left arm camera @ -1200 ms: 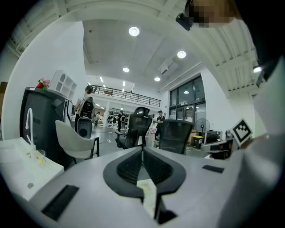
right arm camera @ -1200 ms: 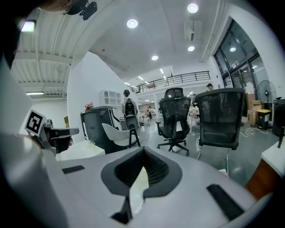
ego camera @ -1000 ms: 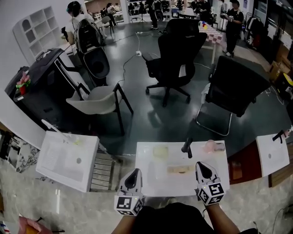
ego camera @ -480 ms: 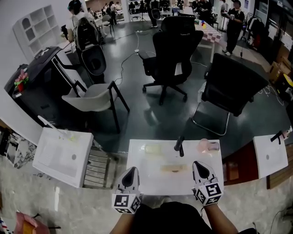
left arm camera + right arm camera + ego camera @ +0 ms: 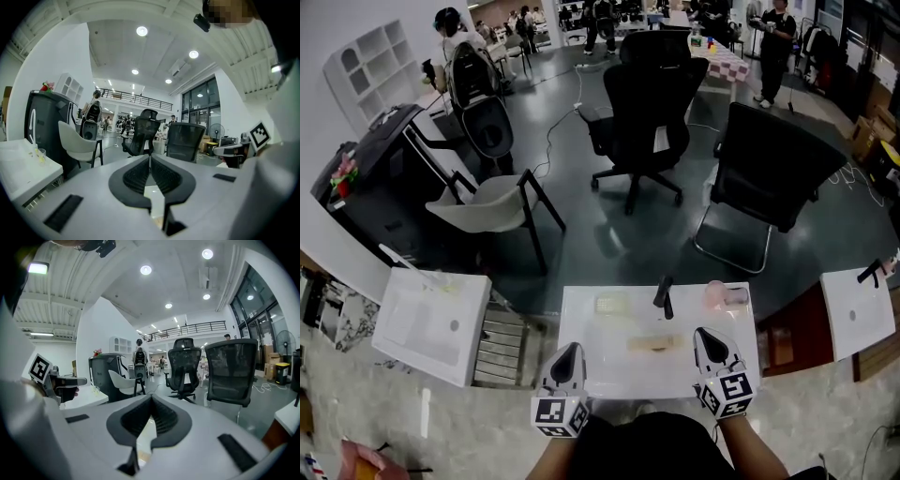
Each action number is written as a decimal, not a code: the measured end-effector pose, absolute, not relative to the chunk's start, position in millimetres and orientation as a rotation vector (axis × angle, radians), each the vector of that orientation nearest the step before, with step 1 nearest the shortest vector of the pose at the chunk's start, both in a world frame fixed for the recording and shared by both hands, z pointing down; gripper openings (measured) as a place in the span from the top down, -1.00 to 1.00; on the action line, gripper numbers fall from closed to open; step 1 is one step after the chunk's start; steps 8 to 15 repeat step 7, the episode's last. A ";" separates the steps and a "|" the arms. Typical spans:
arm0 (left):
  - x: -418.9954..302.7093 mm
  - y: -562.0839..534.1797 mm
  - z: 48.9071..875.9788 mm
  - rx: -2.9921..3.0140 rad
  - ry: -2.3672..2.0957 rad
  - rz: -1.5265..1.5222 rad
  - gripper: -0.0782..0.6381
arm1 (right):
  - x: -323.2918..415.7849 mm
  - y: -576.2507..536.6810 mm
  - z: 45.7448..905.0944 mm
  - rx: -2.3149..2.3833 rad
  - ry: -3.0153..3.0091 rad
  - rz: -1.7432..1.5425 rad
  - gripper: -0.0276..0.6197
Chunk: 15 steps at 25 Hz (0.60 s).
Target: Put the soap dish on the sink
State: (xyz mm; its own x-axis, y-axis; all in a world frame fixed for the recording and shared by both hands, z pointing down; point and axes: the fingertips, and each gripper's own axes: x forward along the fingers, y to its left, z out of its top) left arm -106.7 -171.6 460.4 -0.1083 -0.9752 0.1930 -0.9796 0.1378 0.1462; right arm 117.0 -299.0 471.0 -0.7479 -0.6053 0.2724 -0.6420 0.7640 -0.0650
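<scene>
Status: grasp not yet begun.

Left gripper (image 5: 571, 351): jaws clenched, pad against pad, nothing between them in its own view. Right gripper (image 5: 710, 336): the same, jaws pressed together and empty. Both hover at the near edge of the white sink (image 5: 600, 366), one at each front corner, pointing across it toward the room.

On the sink we note:
- a dark faucet (image 5: 663, 294) at the back rim, about the middle;
- a flat tan piece (image 5: 654, 345) lying in front of the faucet, ahead of and between the two grippers. We take this to be the soap dish, though it is too small here to be sure;
- a pale square item (image 5: 612, 305) on the back rim, left of the faucet;
- a pink item (image 5: 720, 296) on the back rim, right of the faucet; kind not clear.

Judgement on progress: neither gripper touches the tan piece, and both stand apart from it. If it is the dish and lies down in the basin, the whole job is left: open one pair of jaws, reach in, grasp, lift, and set it on the flat rim. If it counts as placed where it lies, nothing is left. We cannot tell which from these views.
</scene>
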 end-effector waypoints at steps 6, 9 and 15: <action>-108.7 -178.9 459.7 1.914 -2.184 0.041 0.73 | 119.6 -304.9 472.4 0.989 -2.718 0.225 0.93; -109.0 -180.1 460.2 1.912 -2.188 0.042 0.73 | 120.3 -305.9 472.7 0.988 -2.718 0.222 0.93; -109.0 -180.1 460.2 1.912 -2.188 0.042 0.73 | 120.3 -305.9 472.7 0.988 -2.718 0.222 0.93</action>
